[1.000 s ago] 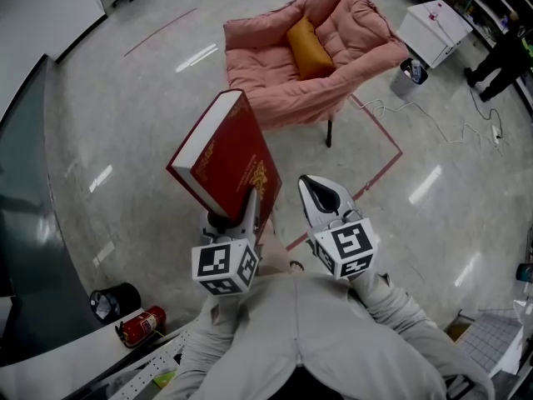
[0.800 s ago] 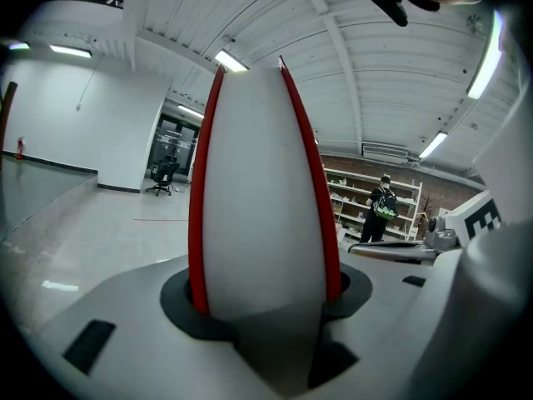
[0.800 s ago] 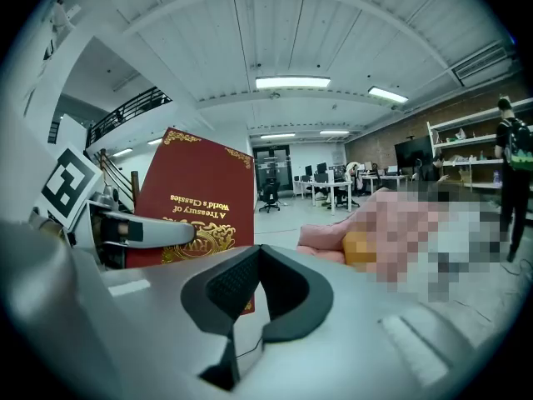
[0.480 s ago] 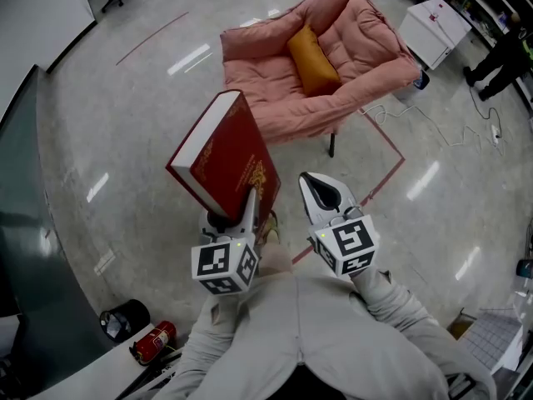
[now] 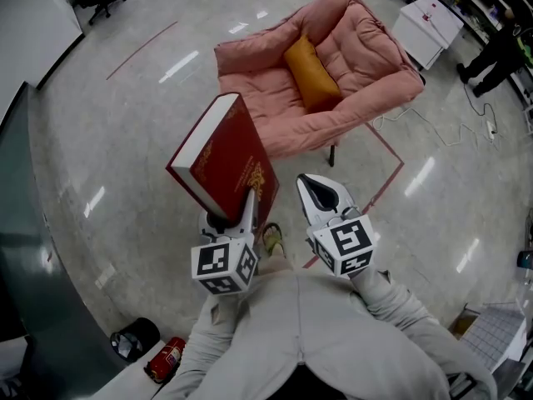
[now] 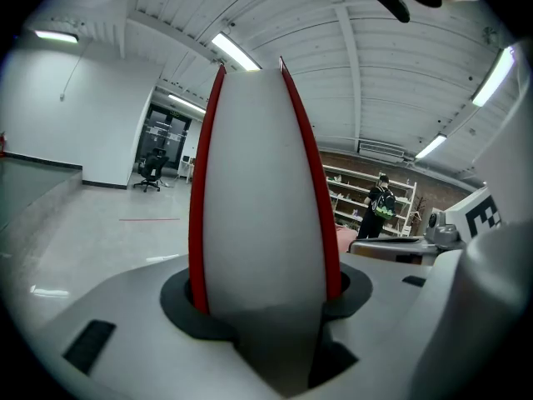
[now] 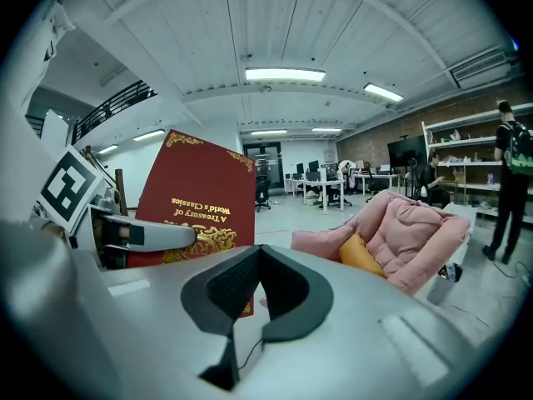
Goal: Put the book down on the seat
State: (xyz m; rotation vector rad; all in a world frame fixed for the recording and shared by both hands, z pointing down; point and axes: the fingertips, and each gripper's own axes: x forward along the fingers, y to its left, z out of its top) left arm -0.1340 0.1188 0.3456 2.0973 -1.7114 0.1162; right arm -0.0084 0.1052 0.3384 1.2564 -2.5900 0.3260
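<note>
A thick red hardback book (image 5: 221, 157) with gold lettering stands tilted upward, with my left gripper (image 5: 236, 215) shut on its lower edge. In the left gripper view the book (image 6: 258, 182) fills the middle, its white page edge between red covers, seated between the jaws of the left gripper (image 6: 262, 302). My right gripper (image 5: 323, 194) is beside it on the right, shut and empty. The pink padded armchair (image 5: 275, 107) with an orange cushion (image 5: 310, 73) stands on the floor ahead. The right gripper view shows the right gripper (image 7: 258, 294), the book (image 7: 200, 198) and the armchair (image 7: 400, 232).
A white cabinet (image 5: 429, 27) and a standing person (image 5: 491, 52) are at the far right, with a cable (image 5: 433, 127) on the floor. Red tape (image 5: 379, 182) marks the floor by the chair. A fire extinguisher (image 5: 166, 358) and black bin (image 5: 133, 340) sit at the lower left.
The armchair has come lower and nearer in the head view, and the extinguisher and bin have slid down toward the frame's edge. Both grippers and the book keep the same pose.
</note>
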